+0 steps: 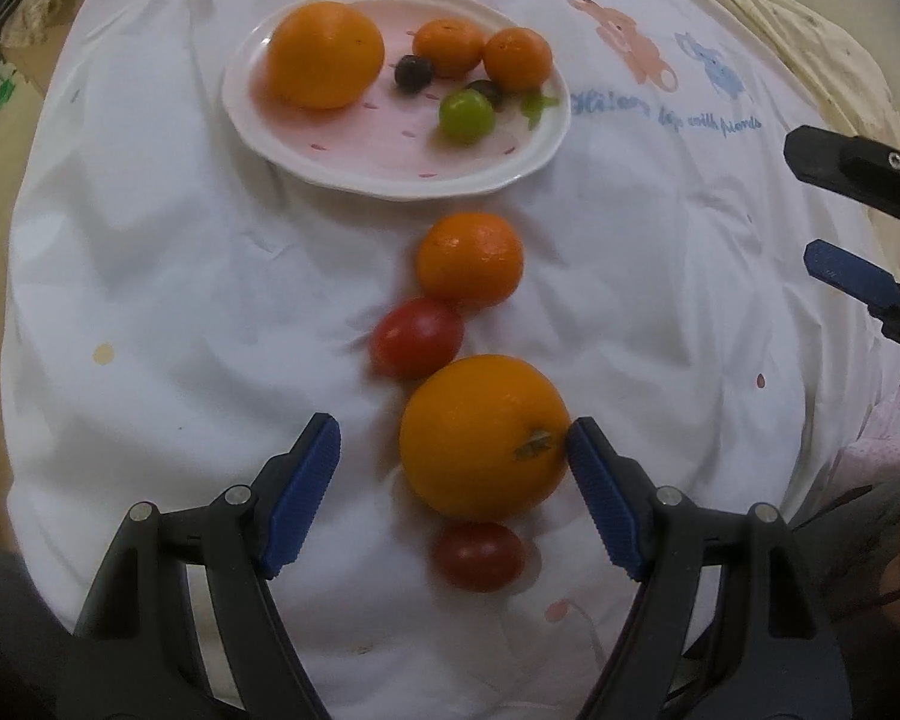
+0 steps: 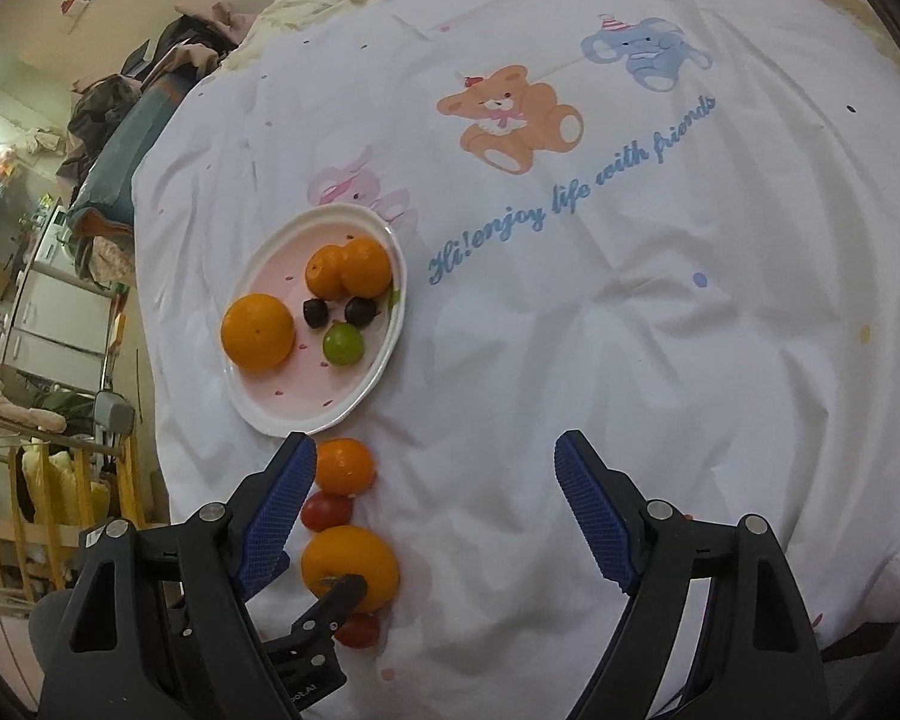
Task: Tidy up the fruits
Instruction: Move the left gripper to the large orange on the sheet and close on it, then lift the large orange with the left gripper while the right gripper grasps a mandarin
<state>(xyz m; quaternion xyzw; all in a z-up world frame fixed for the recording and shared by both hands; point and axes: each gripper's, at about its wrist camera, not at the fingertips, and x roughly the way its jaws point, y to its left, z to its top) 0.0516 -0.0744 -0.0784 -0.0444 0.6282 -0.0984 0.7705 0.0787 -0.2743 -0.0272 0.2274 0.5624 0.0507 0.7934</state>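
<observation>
left gripper (image 1: 453, 492): my jaws are wide apart, straddling the big orange (image 1: 483, 437); right pad looks like it's just brushing it, left pad is clear
right gripper (image 2: 435, 510): spread wide over bare sheet (image 2: 660, 360), holding nothing
loose fruit: a mandarin (image 1: 470, 259) and a cherry tomato (image 1: 417, 337) ahead of my left jaws, another tomato (image 1: 480, 556) closer in
plate (image 1: 390, 171): farther ahead, with an orange, two mandarins and grapes

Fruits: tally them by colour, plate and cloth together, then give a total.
Orange: 5, namely the large orange and two mandarins on the plate, plus a mandarin and a large orange on the cloth
Red tomatoes: 2
Dark grapes: 2
Green grape: 1
Total: 10
</observation>
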